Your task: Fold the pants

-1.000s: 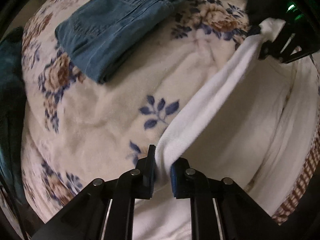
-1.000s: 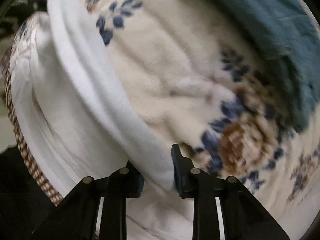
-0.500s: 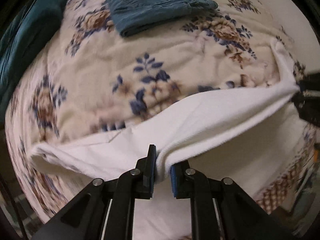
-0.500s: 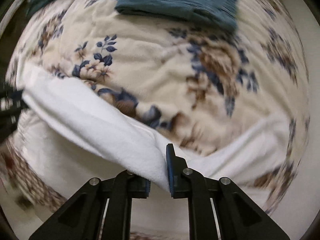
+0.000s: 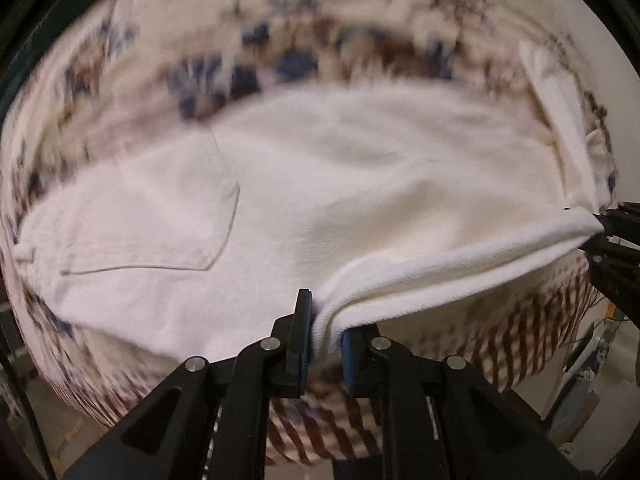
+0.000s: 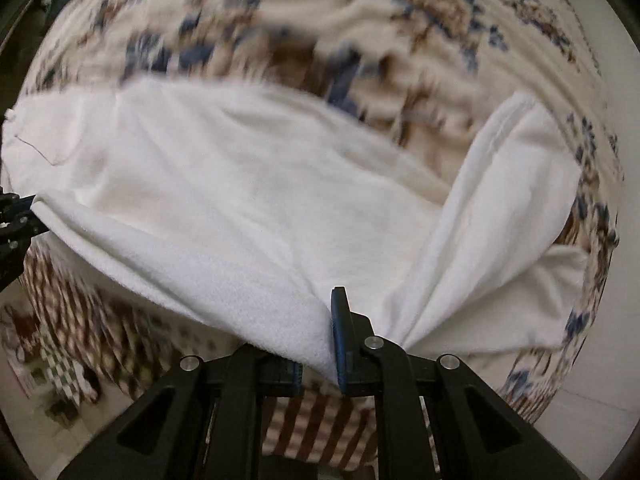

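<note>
Both grippers have the white pants [image 5: 360, 184] by one folded edge, pulled into a taut line between them over the floral blanket [image 5: 280, 20], and the job in hand looks like carrying that edge across to lay one half of the garment over the other. To do it well, I'd say keep the two ends level and the span between them tight, so the fold line lands straight, and bring the edge down onto the matching side seam rather than short of it; letting one end sag would drag a wrinkle across the seat. The pants lie spread on the blanket, back pocket [image 5: 160, 220] up at the left of the left wrist view, a loose leg [image 6: 512, 208] trailing off to the right in the right wrist view, and the near edge hangs over a brown checked cloth [image 5: 500, 344] at the bed's near side. Now the tongs: the left gripper [image 5: 324, 340] is clenched almost closed, a thick roll of white fabric pinched between its blue pads. The right gripper [image 6: 316, 360] is likewise clamped on the hem, with cloth draped over its left finger, hiding that pad. Heavy motion blur everywhere, so finer detail is lost.
</note>
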